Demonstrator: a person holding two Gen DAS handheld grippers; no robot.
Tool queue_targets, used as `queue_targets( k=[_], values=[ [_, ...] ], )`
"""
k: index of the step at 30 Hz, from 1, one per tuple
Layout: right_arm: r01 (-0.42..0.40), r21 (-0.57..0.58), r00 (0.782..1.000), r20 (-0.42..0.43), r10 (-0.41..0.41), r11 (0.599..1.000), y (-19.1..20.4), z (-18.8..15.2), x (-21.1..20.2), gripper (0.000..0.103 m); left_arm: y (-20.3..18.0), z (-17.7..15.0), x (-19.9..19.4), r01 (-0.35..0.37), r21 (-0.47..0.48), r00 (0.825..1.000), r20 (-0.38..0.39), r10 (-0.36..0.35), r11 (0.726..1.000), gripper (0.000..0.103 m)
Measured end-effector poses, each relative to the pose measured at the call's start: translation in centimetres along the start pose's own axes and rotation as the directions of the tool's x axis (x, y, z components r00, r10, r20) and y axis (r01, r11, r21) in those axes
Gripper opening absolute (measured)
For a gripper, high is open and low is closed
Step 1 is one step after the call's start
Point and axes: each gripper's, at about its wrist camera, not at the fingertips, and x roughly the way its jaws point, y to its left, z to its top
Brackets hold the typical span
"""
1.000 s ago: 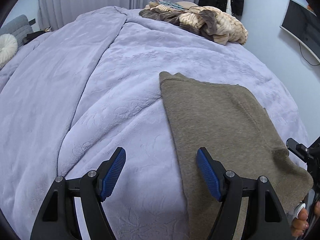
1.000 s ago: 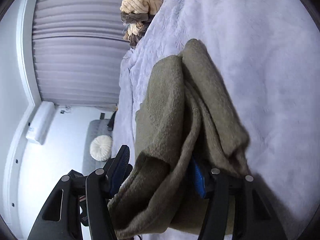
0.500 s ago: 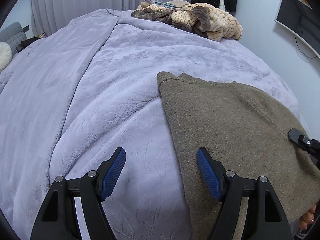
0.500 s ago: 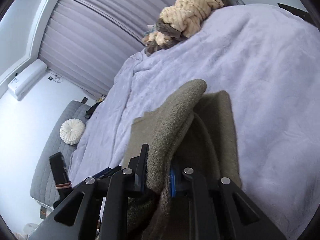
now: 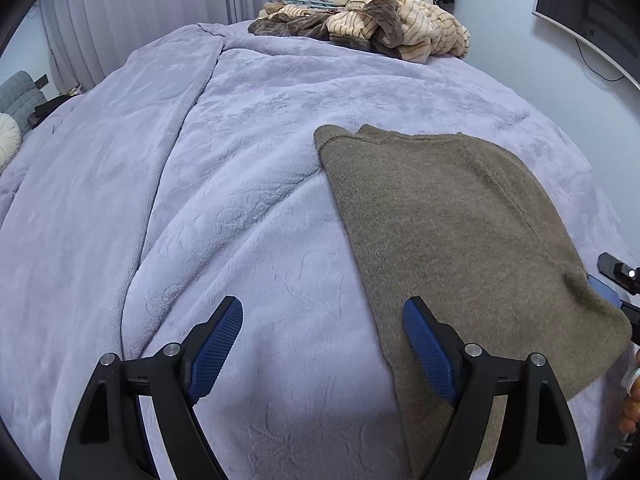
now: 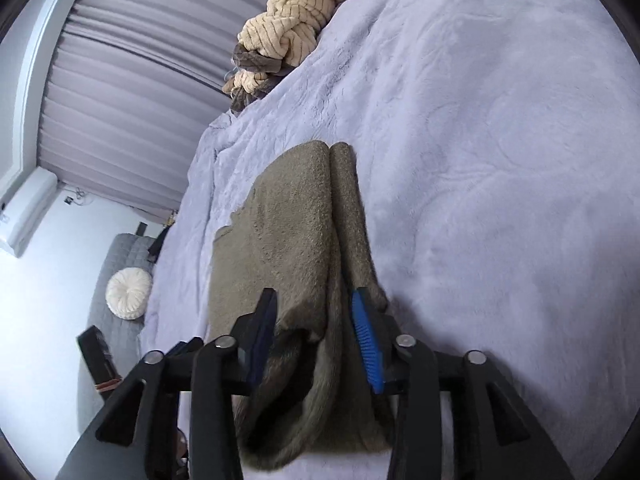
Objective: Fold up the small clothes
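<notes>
An olive-brown knit garment [image 5: 452, 224] lies folded on the lavender blanket [image 5: 240, 160]. My left gripper [image 5: 322, 340] is open and empty, low over the blanket, with its right finger over the garment's left edge. My right gripper [image 6: 314, 324] stands partly open around the garment's near edge [image 6: 304, 240]; the fabric layers sit between the blue pads and no longer look pinched. The right gripper also shows at the garment's right corner in the left wrist view [image 5: 612, 284].
A pile of cream-striped and brown clothes [image 5: 372, 28] lies at the far end of the bed. A monitor [image 5: 588, 12] hangs on the right wall. A grey sofa with a round white cushion [image 6: 128, 292] stands left of the bed, curtains behind.
My right gripper, shut on the lifted garment edge half a second ago, has lowered the fabric onto the bed and opened its jaws. The garment now lies flatter. The left gripper barely moved.
</notes>
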Motion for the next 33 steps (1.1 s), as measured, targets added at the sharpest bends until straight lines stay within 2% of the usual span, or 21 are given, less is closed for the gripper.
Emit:
queue_targets(
  k=[1, 5, 8, 10, 11, 12, 13, 16, 18, 20, 21, 24, 28, 29, 33],
  values=[
    [-0.031, 0.012, 1.0, 0.001, 0.031, 0.999, -0.1, -0.5, -1.0, 0.062, -0.1, -0.4, -0.1, 0.008, 0.003, 1.0, -0.007, -0.008, 1.0, 0.084],
    [-0.073, -0.054, 0.997, -0.028, 0.072, 0.996, 1.1, -2.1, -2.8, 0.063, -0.4, -1.6, -0.5, 0.015, 0.005, 1.0, -0.024, -0.015, 1.0, 0.084],
    [-0.03, -0.12, 0.998, -0.055, 0.024, 0.992, 2.2, -3.1, -2.3, 0.063, -0.4, -1.9, -1.0, 0.028, -0.02, 0.999, -0.035, -0.028, 0.999, 0.084],
    [-0.016, -0.108, 0.997, -0.074, 0.008, 0.994, 2.1, -3.9, -1.5, 0.063, -0.4, -1.9, -1.4, 0.051, -0.038, 0.998, -0.034, -0.053, 0.998, 0.084],
    [-0.025, -0.084, 0.997, -0.081, 0.018, 0.996, 1.7, -4.1, -1.2, 0.057, -0.6, -1.8, -1.6, 0.055, -0.042, 0.998, -0.032, -0.056, 0.998, 0.084],
    [-0.033, -0.057, 0.997, -0.077, 0.029, 0.998, 1.5, -4.2, -0.8, 0.024, -0.9, -1.7, -1.7, 0.054, -0.038, 0.998, -0.03, -0.055, 0.998, 0.084],
    [-0.046, -0.038, 0.997, -0.069, 0.043, 0.998, 1.3, -4.2, -0.7, 0.012, -1.4, -1.7, -1.8, 0.052, -0.028, 0.998, -0.028, -0.053, 0.998, 0.084],
    [-0.027, -0.082, 1.0, 0.003, 0.028, 0.996, 2.4, -4.2, -1.9, 0.012, -2.9, -2.1, -2.0, 0.041, 0.032, 0.999, -0.023, -0.04, 0.999, 0.084],
    [0.045, -0.126, 0.999, 0.023, -0.042, 0.991, 2.6, -4.4, -2.5, 0.012, -4.0, -3.0, -1.2, 0.016, 0.097, 0.999, -0.034, -0.013, 0.995, 0.084],
    [0.139, -0.134, 0.99, 0.002, -0.14, 0.981, 1.3, -4.8, -1.6, 0.012, -4.5, -4.2, -0.1, 0.013, 0.123, 0.997, -0.073, -0.004, 0.992, 0.084],
    [0.158, -0.111, 0.986, -0.026, -0.162, 0.981, 0.1, -5.2, -0.9, 0.012, -4.5, -4.5, 0.2, 0.016, 0.117, 0.996, -0.084, -0.006, 0.993, 0.084],
    [0.111, -0.04, 0.993, -0.038, -0.112, 0.993, -1.5, -5.6, -1.2, 0.012, -4.1, -5.0, 0.2, 0.031, 0.084, 0.996, -0.084, -0.024, 0.996, 0.084],
    [0.177, -0.083, 0.983, -0.027, -0.18, 0.981, 0.0, -5.4, -2.3, 0.015, -4.2, -4.9, 0.0, 0.017, 0.097, 0.996, -0.084, -0.009, 0.995, 0.084],
    [0.198, -0.086, 0.98, -0.011, -0.2, 0.976, 0.3, -5.2, -2.8, 0.021, -4.4, -5.0, 0.0, 0.01, 0.105, 0.997, -0.076, -0.002, 0.994, 0.084],
    [0.244, -0.095, 0.967, 0.101, -0.234, 0.965, 1.4, -4.2, -5.3, 0.029, -4.9, -5.2, -0.2, -0.017, 0.141, 0.998, -0.052, 0.025, 0.99, 0.084]
  ],
)
